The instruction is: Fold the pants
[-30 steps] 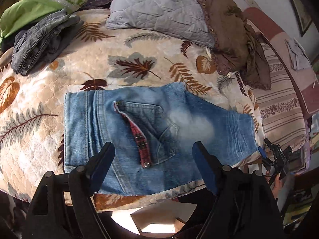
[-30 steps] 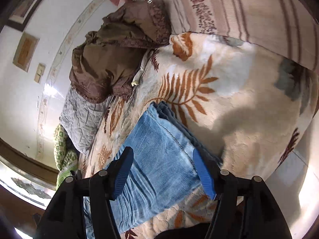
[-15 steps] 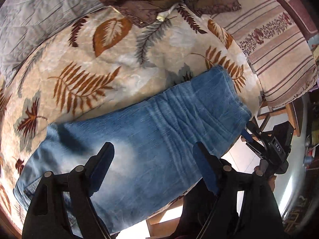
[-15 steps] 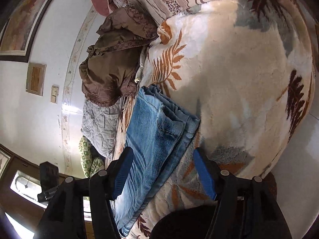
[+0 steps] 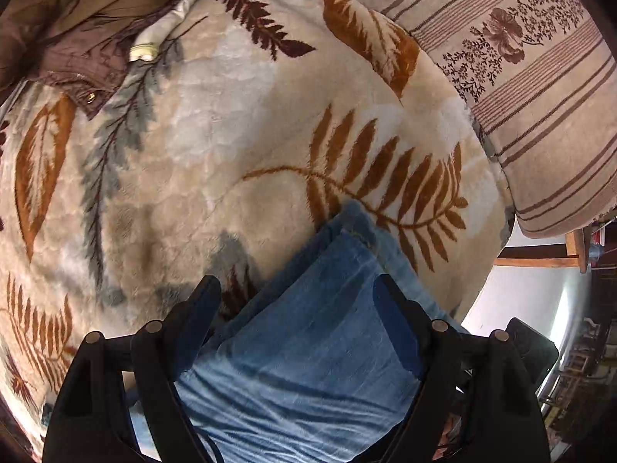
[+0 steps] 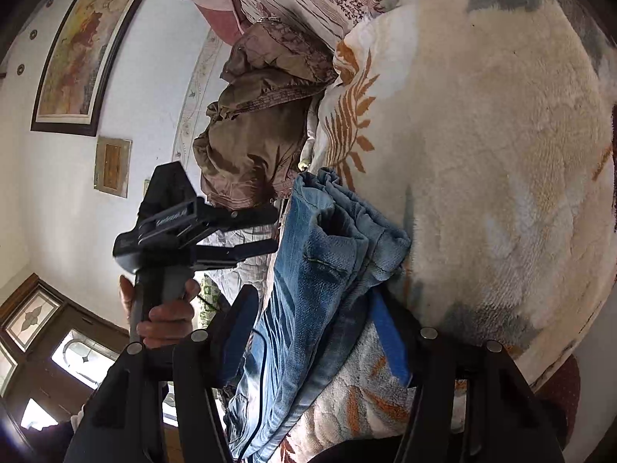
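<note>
Blue jeans (image 5: 308,328) lie folded lengthwise on a cream leaf-print blanket (image 5: 216,146). In the left wrist view my left gripper (image 5: 297,301) is open, its fingers straddling the leg end near the cuffs (image 5: 358,227). In the right wrist view the stacked cuffs (image 6: 347,231) lie between the fingers of my open right gripper (image 6: 312,328). The left gripper's body also shows in the right wrist view (image 6: 177,223), held in a hand.
A brown garment (image 6: 258,135) is heaped at the blanket's far side. A striped floral cushion (image 5: 540,96) lies beside the blanket. The bed edge and the floor (image 5: 520,301) are at the right. Framed pictures (image 6: 85,42) hang on the wall.
Both grippers have moved along the jeans to the cuff end and come close to the fabric. Both stay open. The left gripper now shows in the right wrist view.
</note>
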A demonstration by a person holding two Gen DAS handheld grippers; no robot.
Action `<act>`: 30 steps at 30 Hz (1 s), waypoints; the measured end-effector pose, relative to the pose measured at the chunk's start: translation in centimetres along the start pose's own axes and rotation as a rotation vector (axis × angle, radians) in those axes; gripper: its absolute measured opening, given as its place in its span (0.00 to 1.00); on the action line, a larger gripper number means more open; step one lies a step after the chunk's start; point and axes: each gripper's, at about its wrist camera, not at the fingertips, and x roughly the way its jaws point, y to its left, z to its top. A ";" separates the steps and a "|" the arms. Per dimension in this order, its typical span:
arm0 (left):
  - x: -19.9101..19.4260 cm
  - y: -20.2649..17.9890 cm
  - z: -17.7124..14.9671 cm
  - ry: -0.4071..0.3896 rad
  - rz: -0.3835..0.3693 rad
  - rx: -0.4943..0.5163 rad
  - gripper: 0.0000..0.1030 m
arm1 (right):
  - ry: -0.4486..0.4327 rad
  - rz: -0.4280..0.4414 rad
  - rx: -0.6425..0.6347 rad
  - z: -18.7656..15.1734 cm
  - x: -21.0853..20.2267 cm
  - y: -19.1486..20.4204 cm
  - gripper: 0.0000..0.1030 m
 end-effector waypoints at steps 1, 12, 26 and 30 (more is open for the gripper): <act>0.5 -0.2 0.6 0.012 -0.008 0.023 0.79 | 0.003 0.000 -0.007 0.0 0.0 0.1 0.59; 4.5 -4.9 1.6 0.215 -0.008 0.459 0.84 | -0.002 0.038 0.011 0.0 -0.1 -0.7 0.60; 1.2 -6.9 -1.8 0.031 -0.072 0.462 0.12 | 0.025 -0.042 -0.006 0.5 0.4 -0.6 0.11; -1.9 -6.5 -4.3 -0.058 -0.100 0.401 0.07 | 0.029 -0.041 -0.090 0.7 0.2 2.4 0.09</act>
